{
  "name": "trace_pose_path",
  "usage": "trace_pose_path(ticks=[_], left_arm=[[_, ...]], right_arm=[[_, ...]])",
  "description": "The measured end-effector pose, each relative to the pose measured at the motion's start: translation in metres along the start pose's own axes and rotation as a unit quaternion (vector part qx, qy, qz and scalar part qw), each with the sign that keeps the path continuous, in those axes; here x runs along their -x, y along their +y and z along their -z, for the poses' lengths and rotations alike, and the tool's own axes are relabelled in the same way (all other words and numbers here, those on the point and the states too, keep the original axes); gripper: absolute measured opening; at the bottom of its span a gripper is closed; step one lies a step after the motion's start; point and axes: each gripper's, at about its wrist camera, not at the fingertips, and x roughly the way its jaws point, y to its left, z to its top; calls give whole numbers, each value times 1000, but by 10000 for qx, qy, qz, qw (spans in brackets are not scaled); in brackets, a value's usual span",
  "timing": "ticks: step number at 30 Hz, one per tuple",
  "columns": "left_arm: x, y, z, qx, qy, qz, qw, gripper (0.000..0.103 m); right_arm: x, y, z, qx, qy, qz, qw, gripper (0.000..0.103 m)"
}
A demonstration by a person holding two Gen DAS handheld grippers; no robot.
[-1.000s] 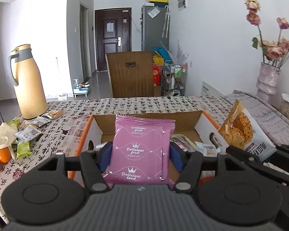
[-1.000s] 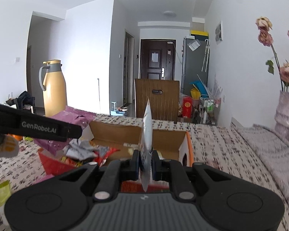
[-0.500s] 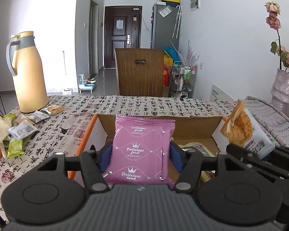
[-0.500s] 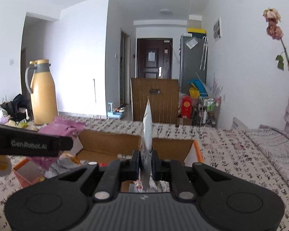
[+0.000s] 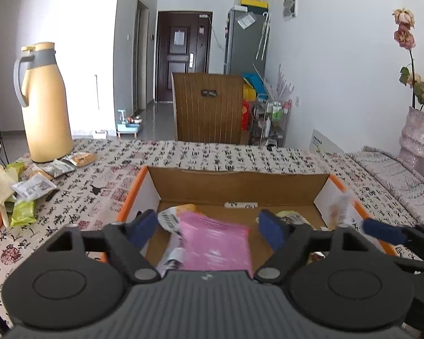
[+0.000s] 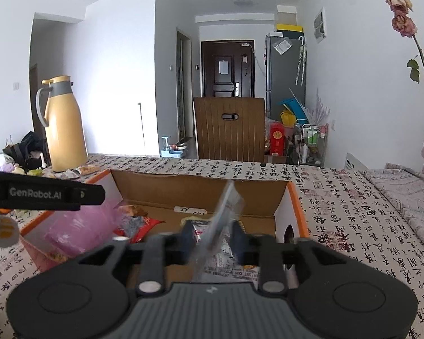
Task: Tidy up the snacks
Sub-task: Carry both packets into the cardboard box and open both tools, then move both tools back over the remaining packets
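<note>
Both grips had just let go over the cardboard box (image 5: pixel 240 182). The left gripper (image 5: pixel 209 226) was opening, its jaws well apart, and the pink snack packet (image 5: pixel 214 243), clamped a moment earlier, was dropping blurred between them. At 3 o'clock the right gripper (image 6: pixel 212 237) was opening too, its thin packet (image 6: pixel 222 220) tipping free. Two more snacks were likely boxed; others lay at 9 o'clock by the thermos (image 5: pixel 43 104)

Both grippers are pointing slightly downward, side by side. The left gripper (image 5: pixel 209 227) is opening its fingers (image 5: pixel 142 224); the right gripper (image 6: pixel 212 238) is opening too.
</note>
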Motion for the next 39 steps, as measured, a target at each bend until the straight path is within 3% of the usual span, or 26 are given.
trace_pose_path(ticks=[2, 3, 5, 23, 39], left_arm=[[2, 0, 0, 26, -49, -37, 10000, 101], [3, 1, 0, 51, -85, -83, 9999, 103], [4, 2, -1, 110, -119, -116, 9998, 103], [7, 5, -4, 172, -87, -147, 9997, 103], [58, 2, 1, 44, -223, -120, 9997, 103]], right_arm=[[2, 0, 0, -26, -50, 31, 10000, 81], [3, -1, 0, -40, -75, 51, 10000, 92], [5, -2, 0, -72, -107, 80, 9999, 102], [17, -1, -5, -56, -189, 180, 9996, 103], [65, 4, -4, -22, -282, 301, 9991, 103]])
